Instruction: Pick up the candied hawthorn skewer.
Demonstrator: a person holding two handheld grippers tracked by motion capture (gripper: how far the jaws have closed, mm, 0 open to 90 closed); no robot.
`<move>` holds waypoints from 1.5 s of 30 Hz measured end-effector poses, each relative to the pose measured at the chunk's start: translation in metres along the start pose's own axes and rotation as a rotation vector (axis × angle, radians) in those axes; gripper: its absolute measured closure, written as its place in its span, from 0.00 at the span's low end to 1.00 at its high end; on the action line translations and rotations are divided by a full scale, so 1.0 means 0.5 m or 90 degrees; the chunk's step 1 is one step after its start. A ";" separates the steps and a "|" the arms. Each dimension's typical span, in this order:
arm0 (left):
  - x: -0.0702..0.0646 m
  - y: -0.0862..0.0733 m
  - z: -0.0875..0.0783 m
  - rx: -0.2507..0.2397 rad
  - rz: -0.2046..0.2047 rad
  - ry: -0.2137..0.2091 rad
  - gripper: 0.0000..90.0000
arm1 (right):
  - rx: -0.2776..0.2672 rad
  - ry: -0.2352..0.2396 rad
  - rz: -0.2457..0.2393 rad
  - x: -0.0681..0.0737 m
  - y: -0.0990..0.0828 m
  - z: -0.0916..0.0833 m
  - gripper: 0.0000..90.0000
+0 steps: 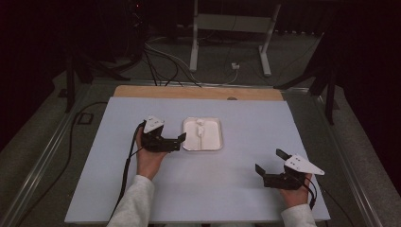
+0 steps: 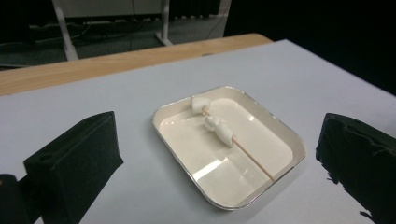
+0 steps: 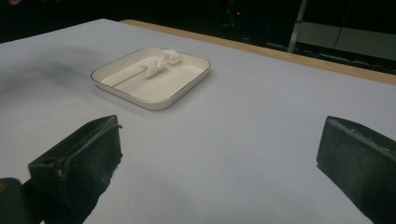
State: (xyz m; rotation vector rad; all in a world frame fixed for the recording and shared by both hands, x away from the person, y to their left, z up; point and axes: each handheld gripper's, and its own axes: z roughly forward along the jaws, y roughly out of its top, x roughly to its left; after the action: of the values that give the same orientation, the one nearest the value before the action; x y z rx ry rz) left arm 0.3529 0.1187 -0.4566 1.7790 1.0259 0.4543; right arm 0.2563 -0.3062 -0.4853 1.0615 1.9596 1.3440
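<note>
From the high view, you hold the left tongs (image 1: 182, 138) just beside the left rim of a shallow white tray (image 1: 215, 124) that sits near the middle of the pale bench (image 1: 246, 189). Their jaws stand wide and hold nothing, pointing to your right, toward the tray. In the tray lies a thin wooden skewer (image 1: 202, 138) with white marshmallow pieces (image 1: 199, 125) at its far end; its long axis runs away from you, bare stick toward you. Your right tongs (image 1: 268, 162) rest well apart from the tray, near the bench's front right, also wide and empty. The left tongs are clearly the nearer.

In the left gripper view, the tray (image 2: 280, 126) lies straight ahead between the two open jaws. The skewer (image 2: 254, 161) runs on a slant, from the marshmallows (image 2: 219, 129) in the far part of the tray down to the bare tip at the near right. A reach for the stick would likely need the jaws turned across that line.

In the right gripper view, the tray (image 3: 161, 103) sits far ahead and to the left of the open jaws, with the marshmallows (image 3: 159, 64) toward its far side and the stick (image 3: 127, 75) faint against the tray.
</note>
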 end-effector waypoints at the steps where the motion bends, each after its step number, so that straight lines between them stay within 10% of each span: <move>1: 0.000 0.000 0.005 0.003 -0.001 0.000 0.01 | 0.000 0.000 0.000 0.000 0.000 0.000 0.00; 45: -0.067 -0.024 0.185 0.167 -0.025 -0.057 0.10 | 0.003 0.004 0.007 -0.006 -0.003 0.002 0.00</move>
State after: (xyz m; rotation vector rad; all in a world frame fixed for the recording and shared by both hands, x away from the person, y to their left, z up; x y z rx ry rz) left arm 0.3929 0.0408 -0.5026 1.9884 1.0936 0.2205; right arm 0.2584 -0.3082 -0.4870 1.0742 1.9650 1.3502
